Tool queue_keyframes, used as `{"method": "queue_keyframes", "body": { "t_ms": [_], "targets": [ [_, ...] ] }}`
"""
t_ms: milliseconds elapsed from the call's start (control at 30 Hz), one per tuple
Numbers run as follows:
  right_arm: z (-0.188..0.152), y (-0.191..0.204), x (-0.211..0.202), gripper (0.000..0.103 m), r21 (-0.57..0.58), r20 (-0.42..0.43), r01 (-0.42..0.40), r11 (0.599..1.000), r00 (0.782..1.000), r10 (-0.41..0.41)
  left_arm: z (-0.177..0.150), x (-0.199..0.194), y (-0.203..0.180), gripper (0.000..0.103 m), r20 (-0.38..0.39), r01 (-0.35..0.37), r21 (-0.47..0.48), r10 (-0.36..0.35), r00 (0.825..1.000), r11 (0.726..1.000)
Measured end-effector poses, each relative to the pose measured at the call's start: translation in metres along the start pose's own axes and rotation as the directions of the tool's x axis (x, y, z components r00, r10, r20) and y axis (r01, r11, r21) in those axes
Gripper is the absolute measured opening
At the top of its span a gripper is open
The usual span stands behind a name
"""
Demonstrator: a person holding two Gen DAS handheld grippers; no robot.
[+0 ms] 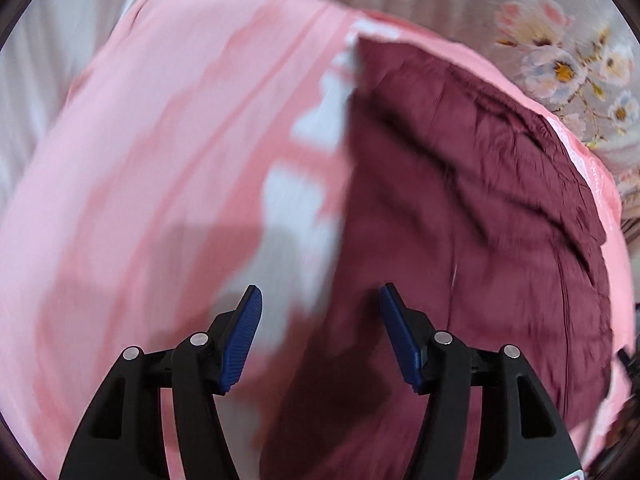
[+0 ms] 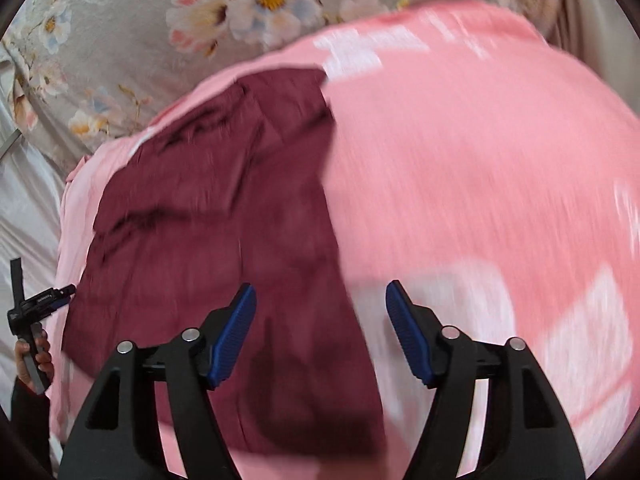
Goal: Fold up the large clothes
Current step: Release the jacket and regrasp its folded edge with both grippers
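A dark maroon garment (image 1: 460,208) lies flat and creased on a pink cloth with white patches (image 1: 160,160). It also shows in the right wrist view (image 2: 224,216) on the same pink cloth (image 2: 480,160). My left gripper (image 1: 320,300) is open and empty, hovering above the garment's left edge. My right gripper (image 2: 320,300) is open and empty, above the garment's right edge. Both views are blurred by motion.
A grey floral bedsheet (image 1: 560,60) surrounds the pink cloth, also visible in the right wrist view (image 2: 160,20). The left hand-held gripper and the person's hand (image 2: 36,320) show at the left edge of the right wrist view.
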State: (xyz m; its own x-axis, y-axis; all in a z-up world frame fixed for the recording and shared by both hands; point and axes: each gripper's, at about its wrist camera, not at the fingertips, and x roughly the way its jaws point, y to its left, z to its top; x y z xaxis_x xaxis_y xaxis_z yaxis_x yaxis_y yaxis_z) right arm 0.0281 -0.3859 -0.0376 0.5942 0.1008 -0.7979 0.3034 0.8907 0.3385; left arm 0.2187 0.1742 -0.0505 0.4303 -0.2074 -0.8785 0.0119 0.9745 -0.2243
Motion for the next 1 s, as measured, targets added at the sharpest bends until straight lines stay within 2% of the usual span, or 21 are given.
{"method": "queue_keyframes", "body": {
  "t_ms": [100,300,333,367,400,433,467,500,567,733,900,1000],
  "targets": [
    [-0.026,-0.004,0.003,0.066,0.023,-0.028,-0.023,0.999,0.999,0.024,-0.025,-0.006,0.004,0.063,0.004,0.040,-0.012,-0.039,0.999,0.999],
    [-0.042,0.001,0.003,0.068,0.090,0.034,-0.083,0.993,0.996,0.080,-0.040,-0.009,-0.004,0.064,-0.004,0.119,-0.065,-0.120,0.993,0.991],
    [-0.043,0.001,0.003,0.065,0.111,0.045,-0.101,0.989,0.994,0.096,-0.041,-0.010,-0.004,0.064,-0.005,0.127,-0.064,-0.127,0.992,0.990],
    [-0.043,0.003,0.004,0.054,0.125,0.050,-0.109,0.986,0.993,0.103,-0.042,-0.011,-0.005,0.063,-0.007,0.129,-0.060,-0.129,0.992,0.990],
    [-0.043,0.004,0.004,0.045,0.138,0.051,-0.114,0.984,0.993,0.108,-0.042,-0.012,-0.009,0.051,-0.013,0.127,-0.051,-0.128,0.992,0.991],
    [-0.043,0.006,0.002,0.029,0.147,0.055,-0.126,0.981,0.991,0.119,-0.044,-0.014,-0.010,0.030,-0.017,0.133,-0.043,-0.134,0.991,0.990],
    [-0.043,0.009,-0.002,0.015,0.149,0.068,-0.124,0.981,0.991,0.115,-0.046,-0.019,-0.013,0.020,-0.017,0.134,-0.030,-0.135,0.991,0.990],
    [-0.043,0.012,-0.009,0.010,0.145,0.083,-0.126,0.981,0.990,0.115,-0.050,-0.027,-0.015,0.008,-0.009,0.130,-0.017,-0.131,0.991,0.991],
    [-0.046,0.020,-0.034,0.006,0.121,0.138,-0.138,0.983,0.983,0.121,-0.055,-0.044,-0.016,0.004,0.015,0.145,-0.010,-0.145,0.989,0.989],
    [-0.062,0.028,-0.104,0.004,0.070,0.249,-0.152,0.986,0.960,0.131,-0.074,-0.105,-0.011,0.002,0.060,0.221,0.002,-0.221,0.973,0.975],
    [-0.078,0.036,-0.180,0.004,0.020,0.358,-0.132,0.991,0.927,0.116,-0.101,-0.189,0.003,0.002,0.158,0.292,0.021,-0.292,0.943,0.956],
    [-0.079,0.045,-0.222,0.004,-0.004,0.435,-0.135,0.991,0.892,0.123,-0.106,-0.237,0.003,0.002,0.236,0.324,0.039,-0.324,0.916,0.945]
  ]
}}
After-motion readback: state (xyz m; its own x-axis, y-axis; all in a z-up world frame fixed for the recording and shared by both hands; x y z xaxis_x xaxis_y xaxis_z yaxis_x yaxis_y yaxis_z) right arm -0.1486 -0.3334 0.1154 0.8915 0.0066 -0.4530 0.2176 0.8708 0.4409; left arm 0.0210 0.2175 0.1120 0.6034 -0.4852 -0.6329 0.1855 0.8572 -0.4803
